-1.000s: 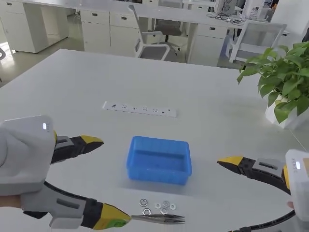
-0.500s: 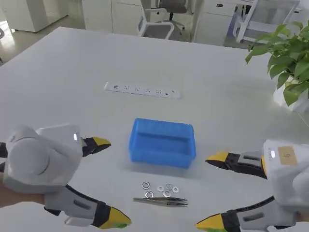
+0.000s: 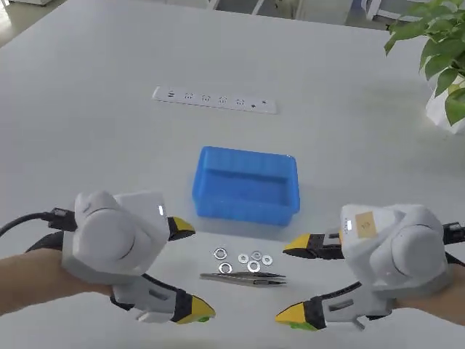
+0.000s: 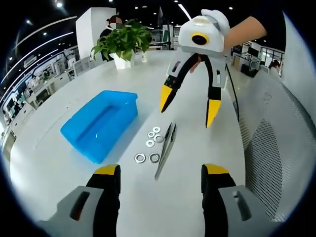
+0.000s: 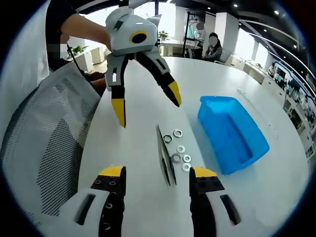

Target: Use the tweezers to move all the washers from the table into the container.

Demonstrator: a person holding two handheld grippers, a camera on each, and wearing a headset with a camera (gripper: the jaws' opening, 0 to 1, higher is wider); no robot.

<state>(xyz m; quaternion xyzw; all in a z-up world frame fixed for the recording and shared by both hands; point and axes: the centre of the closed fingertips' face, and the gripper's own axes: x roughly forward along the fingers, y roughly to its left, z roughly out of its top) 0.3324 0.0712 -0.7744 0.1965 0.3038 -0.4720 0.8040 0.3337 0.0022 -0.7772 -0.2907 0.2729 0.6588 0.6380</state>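
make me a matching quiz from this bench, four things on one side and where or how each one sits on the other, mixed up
Things
1. tweezers
2. washers
3. blue container
4. power strip

Place or state
a. beyond the blue container, farthest from the person
b. lying flat, nearest the person
c. loose cluster between the tweezers and the blue container
d. open top, nothing inside

Pairs: 1-b, 2-c, 3-d, 4-a
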